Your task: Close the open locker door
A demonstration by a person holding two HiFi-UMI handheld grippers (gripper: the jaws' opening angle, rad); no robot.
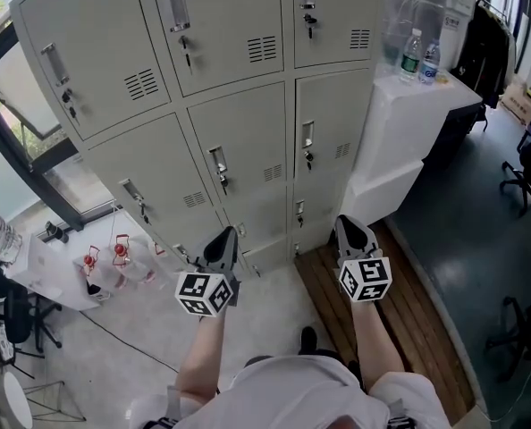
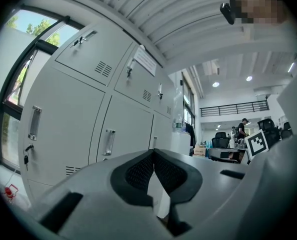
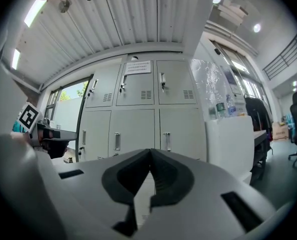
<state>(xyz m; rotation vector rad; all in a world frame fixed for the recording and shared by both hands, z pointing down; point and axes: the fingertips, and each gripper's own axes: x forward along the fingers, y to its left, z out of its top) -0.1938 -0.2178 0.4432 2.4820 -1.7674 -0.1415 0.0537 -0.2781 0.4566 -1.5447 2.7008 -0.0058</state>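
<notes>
A bank of grey lockers (image 1: 239,141) fills the head view, three columns wide, each door with a handle and a key. Every door that I can see lies flush; none visibly stands open. My left gripper (image 1: 222,238) is held low in front of the bottom row, shut with nothing between its jaws. My right gripper (image 1: 349,229) hangs beside it at the locker's right column, also shut and empty. In the left gripper view the left gripper (image 2: 153,152) points up along the locker fronts (image 2: 78,119). In the right gripper view the right gripper (image 3: 150,152) faces the lockers (image 3: 138,114) squarely.
A white cabinet (image 1: 417,114) stands against the lockers' right side with water bottles (image 1: 412,54) on top. Wooden planks (image 1: 413,320) lie on the floor under my right arm. Red-capped items (image 1: 105,257) sit on the floor at left. An office chair (image 1: 529,168) stands far right.
</notes>
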